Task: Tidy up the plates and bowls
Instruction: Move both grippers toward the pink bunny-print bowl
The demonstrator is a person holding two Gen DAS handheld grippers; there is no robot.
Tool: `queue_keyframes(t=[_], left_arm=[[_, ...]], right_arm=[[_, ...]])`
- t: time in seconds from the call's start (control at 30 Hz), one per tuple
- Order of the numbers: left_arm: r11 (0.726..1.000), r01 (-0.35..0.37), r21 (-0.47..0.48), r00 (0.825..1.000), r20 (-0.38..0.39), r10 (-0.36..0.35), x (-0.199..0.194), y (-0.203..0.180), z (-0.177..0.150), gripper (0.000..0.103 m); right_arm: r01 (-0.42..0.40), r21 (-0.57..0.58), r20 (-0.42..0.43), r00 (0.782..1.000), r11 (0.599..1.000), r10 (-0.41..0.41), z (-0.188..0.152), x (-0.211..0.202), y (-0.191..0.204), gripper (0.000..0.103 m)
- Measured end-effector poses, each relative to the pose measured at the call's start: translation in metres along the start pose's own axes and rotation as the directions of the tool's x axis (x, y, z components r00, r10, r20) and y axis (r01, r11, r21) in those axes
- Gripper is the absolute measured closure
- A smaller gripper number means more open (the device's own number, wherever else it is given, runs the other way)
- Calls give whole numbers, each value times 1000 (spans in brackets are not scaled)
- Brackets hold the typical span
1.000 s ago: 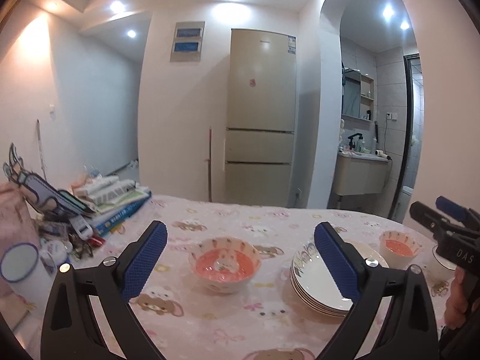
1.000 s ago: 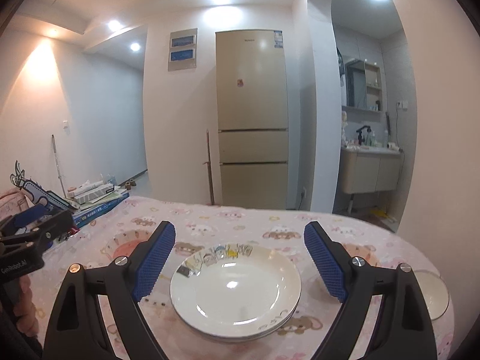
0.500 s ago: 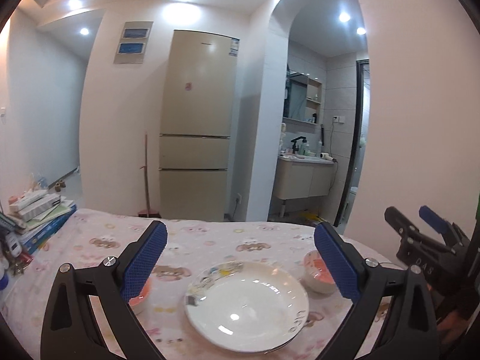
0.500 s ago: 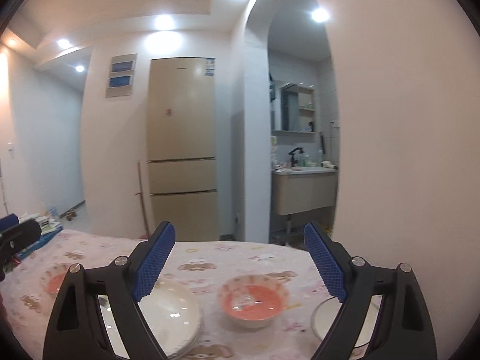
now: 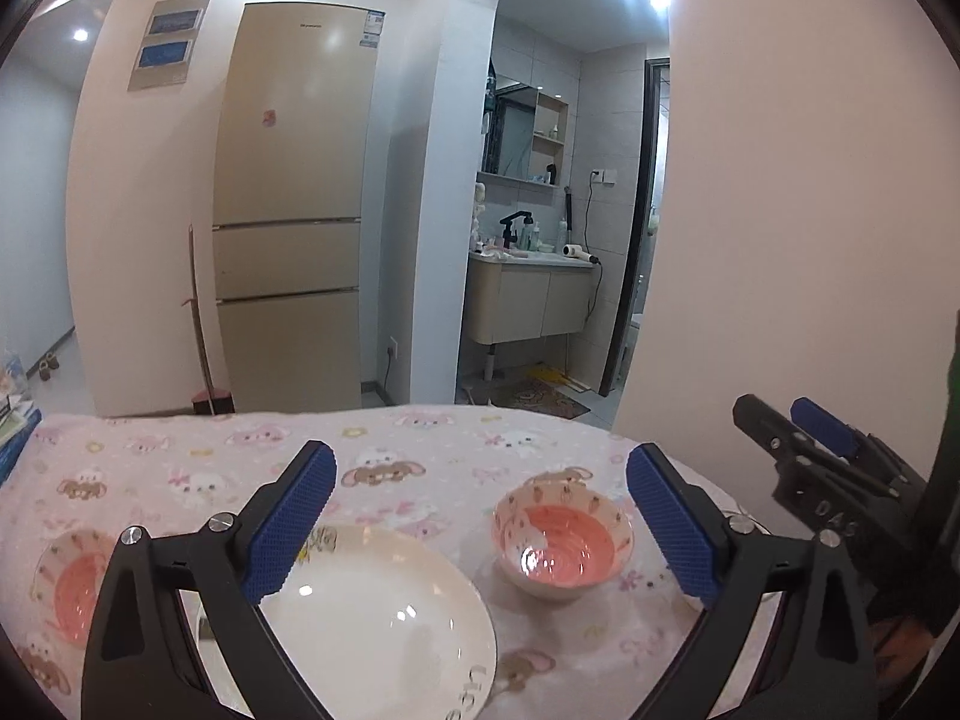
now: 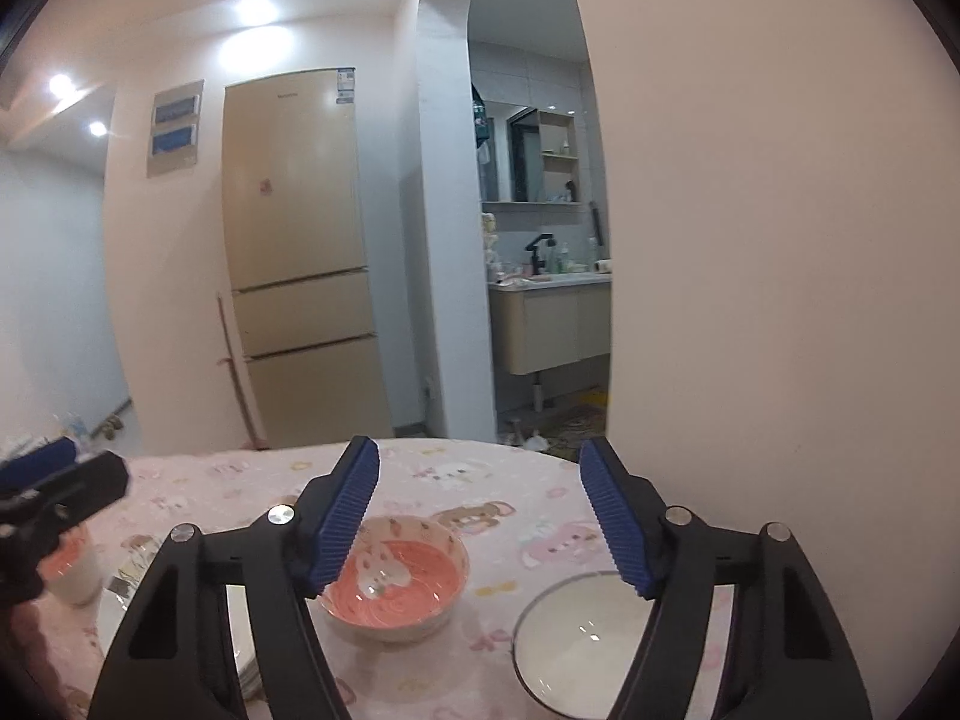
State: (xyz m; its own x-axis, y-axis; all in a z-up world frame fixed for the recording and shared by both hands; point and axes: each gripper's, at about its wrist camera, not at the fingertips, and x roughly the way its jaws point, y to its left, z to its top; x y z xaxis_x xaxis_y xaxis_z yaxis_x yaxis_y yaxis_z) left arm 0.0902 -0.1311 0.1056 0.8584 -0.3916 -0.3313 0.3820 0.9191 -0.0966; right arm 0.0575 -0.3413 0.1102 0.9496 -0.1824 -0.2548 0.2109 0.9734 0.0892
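Observation:
A stack of white plates lies on the pink cartoon tablecloth, under my open, empty left gripper. A pink-lined bowl stands right of the plates and a second one at the far left. In the right wrist view my right gripper is open and empty above the same pink bowl; a dark-rimmed white bowl sits under its right finger, the plate stack under its left. The right gripper also shows in the left wrist view.
The table's far edge drops to the floor before a beige fridge. A pink wall stands close on the right. Books lie at the far left edge. The left gripper shows at left in the right wrist view.
Both grippers have swung right along the table. The left now faces the plates and right-hand pink bowl; the right now faces that bowl and the dark-rimmed white bowl. Both stayed open.

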Motion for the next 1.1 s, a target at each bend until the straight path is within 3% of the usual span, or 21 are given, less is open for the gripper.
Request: queue_keyframes(t=[0.17,0.4,0.63,0.93,1.0,1.1], left_arm=[[1000,27,-9,997,-70,-27,35,-3,2,10],[999,32,-23,986,-163,-35,74,-5,-7,26],[997,48,-57,970,-235,-60,99,-5,-18,31],[998,36,-50,984,-173,-44,73,3,-11,31],[999,10,-48,994,-104,-14,52,13,-12,31],[997,-80,5,996,-46,81,17,28,-19,31]], right_arm=[[-85,39,54,995,996,83,3,11,-5,37],[7,37,-11,1000,999,-7,-15,46,6,47],[-6,57,-130,991,998,13,-35,80,2,53],[-49,50,-144,988,998,55,-33,83,6,53],[-76,50,-144,986,996,82,-30,77,12,53],[-120,42,-134,983,992,124,-24,61,25,53]])
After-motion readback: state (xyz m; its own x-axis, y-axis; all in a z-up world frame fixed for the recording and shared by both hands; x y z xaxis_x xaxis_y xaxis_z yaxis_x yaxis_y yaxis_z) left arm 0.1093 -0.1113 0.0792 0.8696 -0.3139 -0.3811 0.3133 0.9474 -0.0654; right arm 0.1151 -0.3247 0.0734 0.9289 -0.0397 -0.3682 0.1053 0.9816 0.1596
